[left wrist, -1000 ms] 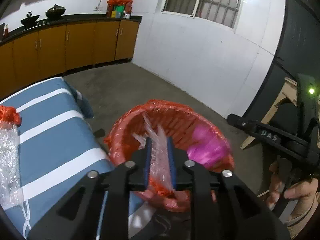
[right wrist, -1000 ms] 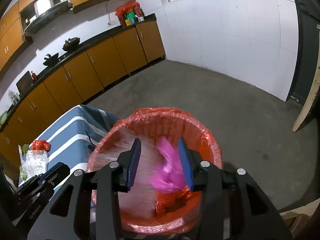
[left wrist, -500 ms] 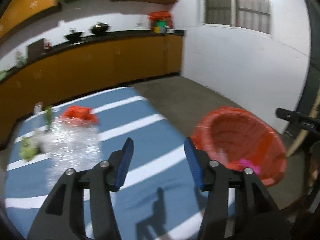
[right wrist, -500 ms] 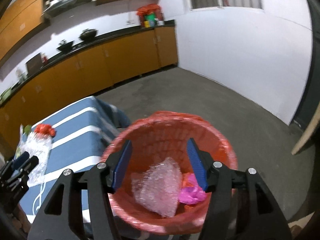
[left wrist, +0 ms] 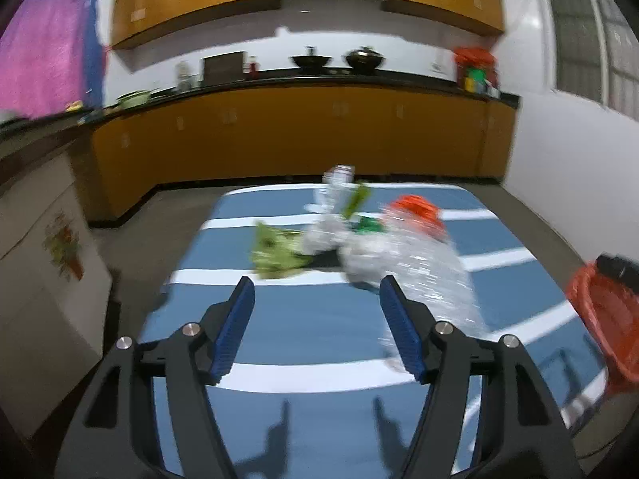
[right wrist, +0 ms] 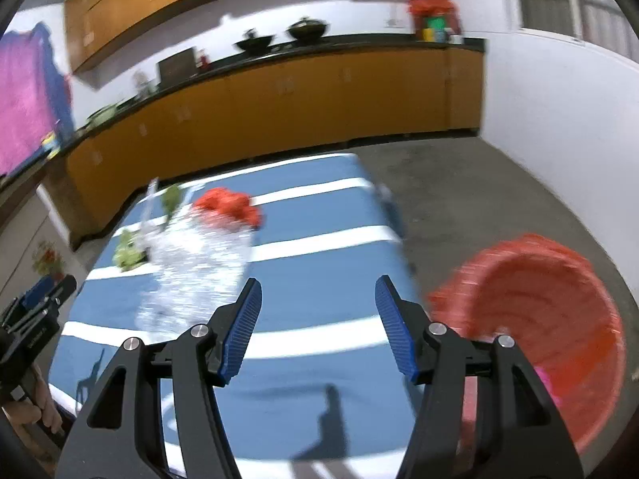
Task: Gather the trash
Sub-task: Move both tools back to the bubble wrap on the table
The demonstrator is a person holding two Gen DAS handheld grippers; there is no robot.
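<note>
Here, both wrist views face a table draped in a blue cloth with white stripes [left wrist: 319,319]. At the left of the litter lies a crumpled green wrapper [left wrist: 275,251]. Beside it to the right sits a silvery crumpled wrapper [left wrist: 323,235], apparently touching a clear bubble-wrap bag [left wrist: 423,267] topped by a red bunch [left wrist: 415,209]; motion blur hides the exact contact. At the far right, off the table edge, stands the red-lined bin [right wrist: 551,311], with 1 pink scrap [right wrist: 549,385] visible inside.

The left gripper [left wrist: 317,327] hangs over the cloth with its jaws opening and nothing between them; the bubble-wrap bag lies just beyond its right finger. The right gripper [right wrist: 317,327] stands wide and empty, aimed at bare cloth between the bag and the bin.

Judged risks, left to right:
1. The green wrapper is flat and light, so fingers that close low could pinch the cloth with it and drag the drape.
2. The silvery wrapper and the bag appear to overlap, so lifting 1 could sweep the other off the table.
3. The bubble-wrap bag is slippery and bulky; a shallow pinch at its edge could let it slide out on the way across.
4. The bin sits below and beside the table, so a release short of its rim would drop litter on the floor [right wrist: 459,183].
5. With 2 grippers converging on 1 small cluster, they could collide.
</note>
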